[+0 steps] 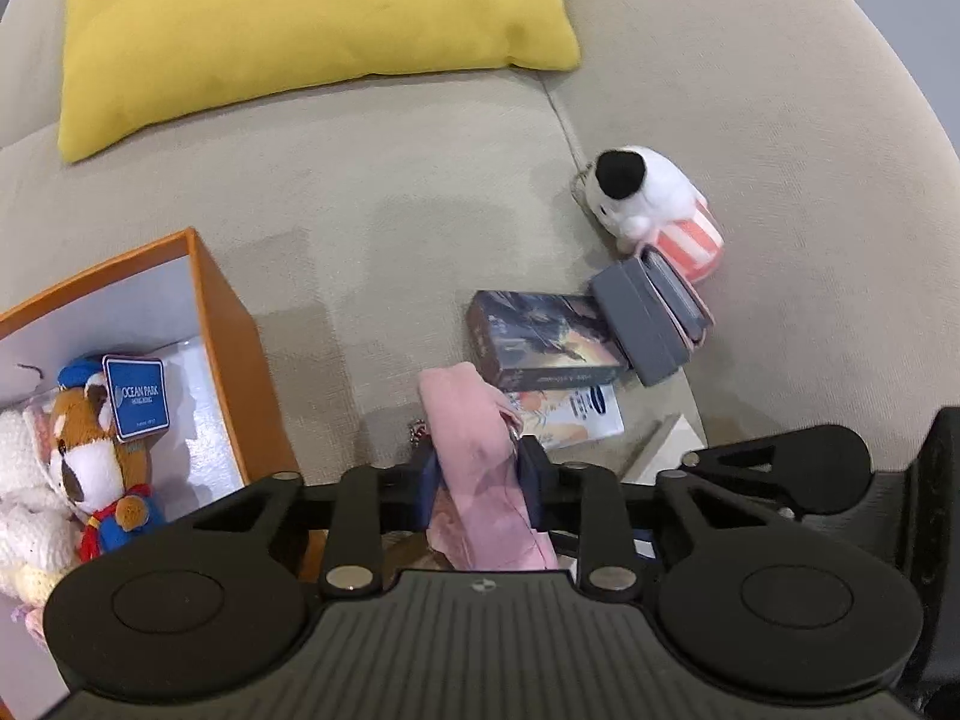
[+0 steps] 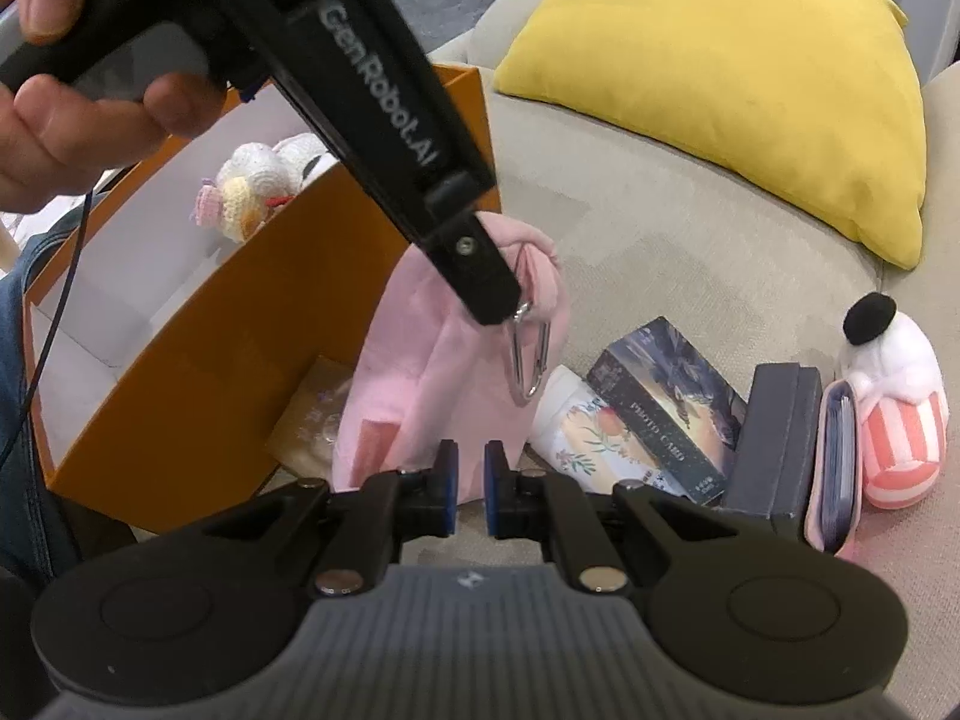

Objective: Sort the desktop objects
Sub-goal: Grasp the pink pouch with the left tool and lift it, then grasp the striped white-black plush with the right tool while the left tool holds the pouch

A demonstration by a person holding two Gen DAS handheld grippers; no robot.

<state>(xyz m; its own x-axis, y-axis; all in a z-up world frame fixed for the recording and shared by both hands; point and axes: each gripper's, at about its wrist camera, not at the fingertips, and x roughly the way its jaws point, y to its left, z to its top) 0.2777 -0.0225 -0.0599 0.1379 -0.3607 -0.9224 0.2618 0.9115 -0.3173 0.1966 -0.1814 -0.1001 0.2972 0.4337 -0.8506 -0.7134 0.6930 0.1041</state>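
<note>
Beside the orange box (image 2: 180, 330) the left gripper (image 1: 480, 468) clamps the pink plush (image 2: 444, 360) near its carabiner (image 2: 531, 360) — likely to lift it into that box — while the right gripper (image 2: 470, 492) hangs closed, empty, just short of it.

It looked like a home living room: a beige sofa (image 1: 420, 192) carried a yellow cushion (image 1: 300, 18) and scattered soft toys (image 1: 648, 198).

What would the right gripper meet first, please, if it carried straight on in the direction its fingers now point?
Most likely the pink plush item that the left gripper holds: it hangs directly ahead of the right gripper, whose jaws are nearly closed with nothing between them. Depth is unclear, so it might reach the beige sofa seat beneath instead.
</note>
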